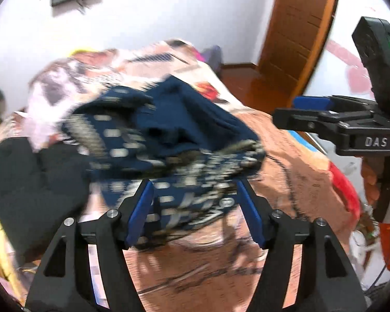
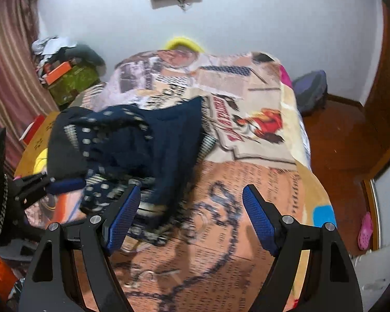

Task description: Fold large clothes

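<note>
A dark blue patterned garment lies crumpled on the bed; it also shows in the right wrist view. My left gripper is open, its blue pads on either side of the garment's near hem, with cloth between them. My right gripper is open and empty above the bedspread, just right of the garment; it also shows at the right of the left wrist view. The left gripper shows at the left edge of the right wrist view.
The bed has a printed orange and beige bedspread. A black garment lies left of the blue one. Boxes and clutter stand at the back left. Wooden floor and a door are on the right.
</note>
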Motion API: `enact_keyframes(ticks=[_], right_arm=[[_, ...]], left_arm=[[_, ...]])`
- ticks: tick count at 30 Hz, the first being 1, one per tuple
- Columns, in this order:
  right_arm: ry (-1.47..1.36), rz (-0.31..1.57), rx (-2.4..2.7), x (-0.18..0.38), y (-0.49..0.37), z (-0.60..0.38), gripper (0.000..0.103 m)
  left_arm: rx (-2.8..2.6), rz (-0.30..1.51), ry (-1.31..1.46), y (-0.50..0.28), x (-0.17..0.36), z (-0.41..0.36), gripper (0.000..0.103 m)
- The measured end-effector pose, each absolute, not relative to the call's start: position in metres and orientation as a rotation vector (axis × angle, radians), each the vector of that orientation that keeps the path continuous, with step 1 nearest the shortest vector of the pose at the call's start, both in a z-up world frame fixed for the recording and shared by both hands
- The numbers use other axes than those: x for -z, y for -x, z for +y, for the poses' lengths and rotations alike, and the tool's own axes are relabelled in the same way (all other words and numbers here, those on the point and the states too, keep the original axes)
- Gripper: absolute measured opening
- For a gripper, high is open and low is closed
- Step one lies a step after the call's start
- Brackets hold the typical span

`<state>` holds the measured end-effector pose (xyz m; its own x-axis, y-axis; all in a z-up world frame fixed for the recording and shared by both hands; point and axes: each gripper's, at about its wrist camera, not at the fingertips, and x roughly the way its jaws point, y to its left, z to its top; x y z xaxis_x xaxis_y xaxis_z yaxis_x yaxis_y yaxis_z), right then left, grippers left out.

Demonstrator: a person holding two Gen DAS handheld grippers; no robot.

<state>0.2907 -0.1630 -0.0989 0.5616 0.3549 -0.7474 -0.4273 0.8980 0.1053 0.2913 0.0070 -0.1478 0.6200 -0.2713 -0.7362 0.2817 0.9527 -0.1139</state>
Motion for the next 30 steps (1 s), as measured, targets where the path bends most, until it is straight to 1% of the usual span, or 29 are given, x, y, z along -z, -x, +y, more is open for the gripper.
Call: enact_keyframes(ticks=[2, 9, 13, 18, 21, 26, 30], right_arm=[[0.104, 0.849, -0.487, 0.096, -0.287, -0.151, 0.078], [0.198, 0.844, -0.578, 0.105, -0.283, -0.084, 0.078], [0.285, 0.858, -0.62, 0.124, -0.284, -0.043, 0.078], [0.383, 0.867, -0.546, 0.153, -0.299, -0.014, 0.078], [0.396, 0.883, -0.502, 0.16, -0.315, -0.014, 0.078], [0.232, 0.931, -0.457, 0.15, -0.362, -0.056, 0.076], [0.11, 0.874, -0.264, 0.135, -0.392, -0.107, 0.076]], left_arm=[[0.248, 0.823, -0.022, -0.285, 0.146, 0.027, 0.069], [0.066, 0.826, 0.044, -0.277, 0.159, 0.096, 0.069], [0.009, 0.835, 0.102, -0.278, 0.165, 0.131, 0.069], [-0.009, 0.85, 0.135, -0.285, 0.178, 0.142, 0.069], [-0.001, 0.841, 0.133, -0.29, 0.183, 0.138, 0.069], [0.047, 0.836, 0.114, -0.306, 0.185, 0.12, 0.07], [0.067, 0.823, 0.1, -0.32, 0.182, 0.106, 0.07]])
